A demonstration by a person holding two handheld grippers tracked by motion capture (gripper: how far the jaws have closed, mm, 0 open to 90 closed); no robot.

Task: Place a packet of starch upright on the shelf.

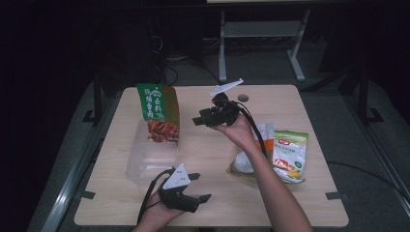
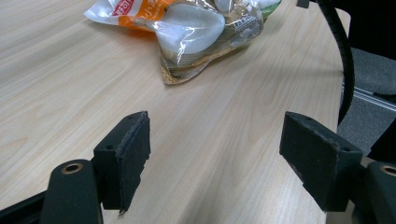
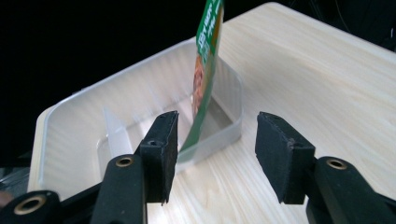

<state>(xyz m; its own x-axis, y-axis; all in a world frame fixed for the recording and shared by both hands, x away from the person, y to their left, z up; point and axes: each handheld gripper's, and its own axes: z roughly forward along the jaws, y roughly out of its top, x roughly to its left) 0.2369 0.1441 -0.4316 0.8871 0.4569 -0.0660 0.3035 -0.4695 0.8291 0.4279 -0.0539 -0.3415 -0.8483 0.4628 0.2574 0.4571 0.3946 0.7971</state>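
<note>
My right claw (image 3: 212,156) stands apart, empty; the green pouch (image 3: 205,70) leans upright in the bin (image 3: 70,126) just ahead of it, apparently released. I back off level, clear of the pouch. Left claw (image 2: 215,158) rests apart; snack bags (image 2: 196,32) lie beyond it.

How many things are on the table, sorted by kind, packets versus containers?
Snack packets: 4, namely the green packet standing in the tub, the green-and-white packet, the clear packet with white pieces and the white packet behind them.
Clear plastic tubs: 1.
Total: 5.
</note>
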